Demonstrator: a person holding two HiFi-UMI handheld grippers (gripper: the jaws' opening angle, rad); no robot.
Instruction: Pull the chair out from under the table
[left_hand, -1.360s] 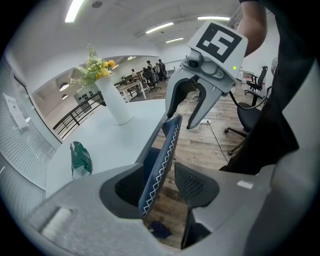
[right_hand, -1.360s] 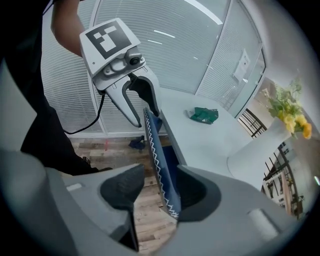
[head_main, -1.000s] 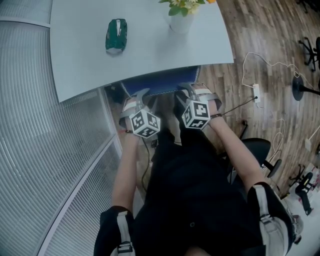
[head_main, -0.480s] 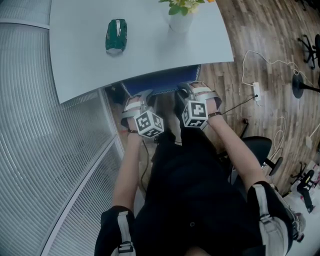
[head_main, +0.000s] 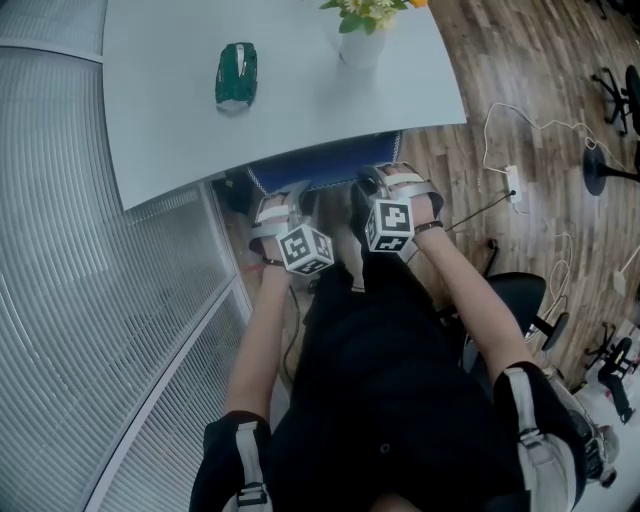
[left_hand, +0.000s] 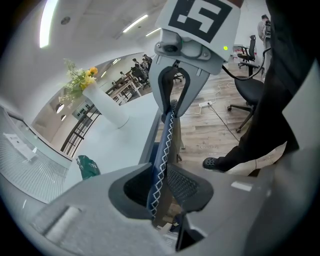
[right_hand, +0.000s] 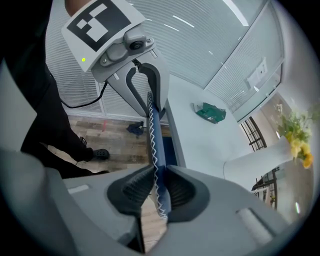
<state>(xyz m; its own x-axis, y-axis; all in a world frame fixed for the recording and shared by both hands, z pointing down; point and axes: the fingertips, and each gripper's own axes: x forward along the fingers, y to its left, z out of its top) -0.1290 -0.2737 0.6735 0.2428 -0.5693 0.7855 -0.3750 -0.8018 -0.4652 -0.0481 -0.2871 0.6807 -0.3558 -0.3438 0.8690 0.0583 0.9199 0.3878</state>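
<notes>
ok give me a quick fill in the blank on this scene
1. The vase on the table holds ___ flowers.
2. In the head view the green object lies ___ of the vase.
3. The left tongs and right tongs both clamp the blue ___ back.
Missing: yellow; left; chair.
Both tongs have just been closing on that back.

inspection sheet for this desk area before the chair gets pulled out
surface: white table, chair tucked under its near edge
job's things: blue chair back, upright, white-stitched top edge
clutter: green object and vase of flowers on the table
grippers: left gripper and right gripper, jaws have just been closing, both clamped on the chair back's top edge
cables: white cable and power strip on the floor, right
surroundings: ribbed glass partition left, wood floor, black office chair right
</notes>
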